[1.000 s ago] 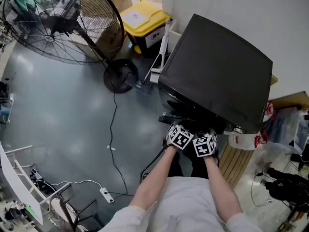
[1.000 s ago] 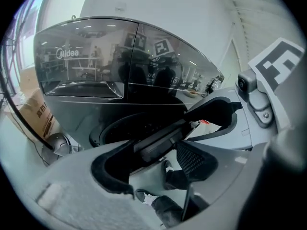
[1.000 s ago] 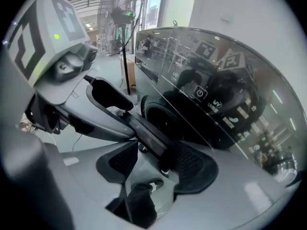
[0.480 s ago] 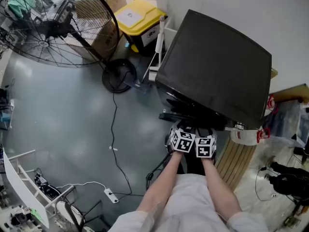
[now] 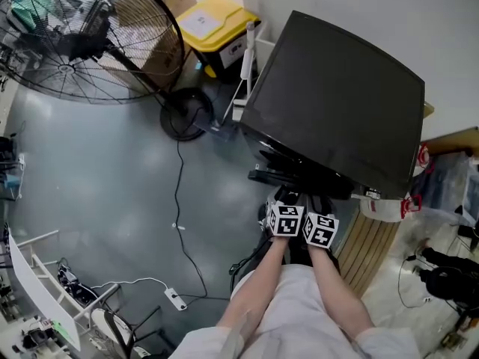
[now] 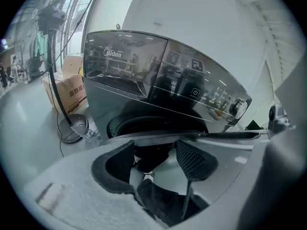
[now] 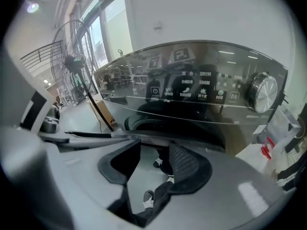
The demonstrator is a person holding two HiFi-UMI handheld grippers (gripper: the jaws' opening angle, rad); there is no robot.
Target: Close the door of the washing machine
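The dark front-loading washing machine point(image 5: 337, 103) stands against the wall. Its door point(image 5: 281, 176) juts out low from the front, ajar. My left gripper point(image 5: 288, 200) and right gripper point(image 5: 317, 206) hang side by side just in front of that door, both pointing down at it. In the left gripper view the left gripper point(image 6: 156, 152) is open, with only floor and a person's shoes between the jaws. The drum opening point(image 6: 148, 126) lies beyond. My right gripper point(image 7: 156, 159) has its jaws closing, with nothing between them. A thin dark edge point(image 7: 81, 135) runs level above the jaws.
A big floor fan point(image 5: 82, 36) stands at the far left, with a cardboard box point(image 5: 161, 40) and a yellow-lidded bin point(image 5: 217, 25) behind it. A black cable point(image 5: 179, 200) and a white power strip point(image 5: 176, 299) lie on the grey floor. Wooden slats point(image 5: 370, 249) and plastic bags point(image 5: 449, 193) crowd the right.
Both grippers have rolled in the hands, so the marker cubes show other faces, and they have drawn a little closer together. They stay in front of the door.
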